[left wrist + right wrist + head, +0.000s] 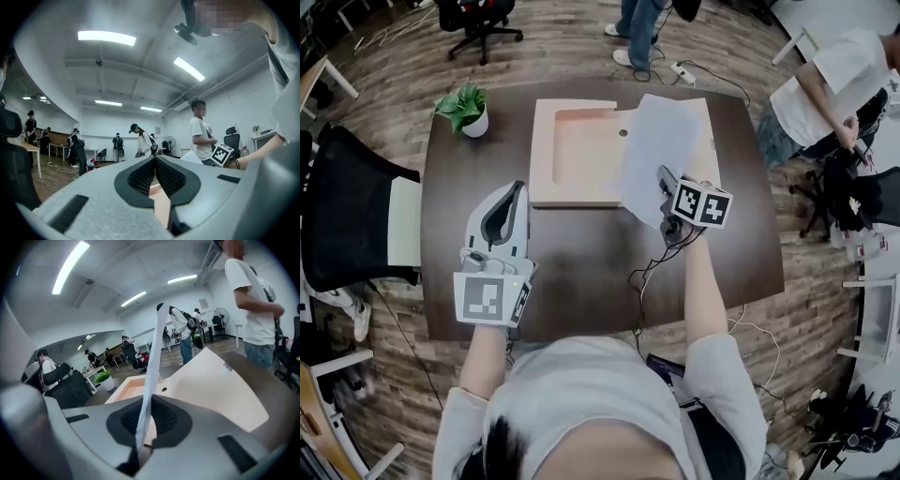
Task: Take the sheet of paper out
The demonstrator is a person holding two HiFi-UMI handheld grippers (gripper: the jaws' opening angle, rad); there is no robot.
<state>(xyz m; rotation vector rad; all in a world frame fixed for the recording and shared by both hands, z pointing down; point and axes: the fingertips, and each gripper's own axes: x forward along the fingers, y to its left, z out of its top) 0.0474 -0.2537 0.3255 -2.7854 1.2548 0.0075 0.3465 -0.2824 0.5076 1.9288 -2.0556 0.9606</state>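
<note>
A white sheet of paper (656,150) hangs lifted above the open peach box (542,150) on the dark table (581,272). My right gripper (664,183) is shut on the sheet's lower edge. In the right gripper view the paper (152,376) stands edge-on, pinched between the pads, with the box tray (126,392) and its opened lid (211,385) behind it. My left gripper (517,187) hovers over the table to the left of the box's near corner, pointing level. Its pads meet at the tips (154,159) with nothing between them.
A small potted plant (467,108) stands at the table's far left corner. A black office chair (356,211) sits at the left side. A person in white (834,84) stands at the far right, and another person (637,28) beyond the table. Cables (652,272) trail off the near edge.
</note>
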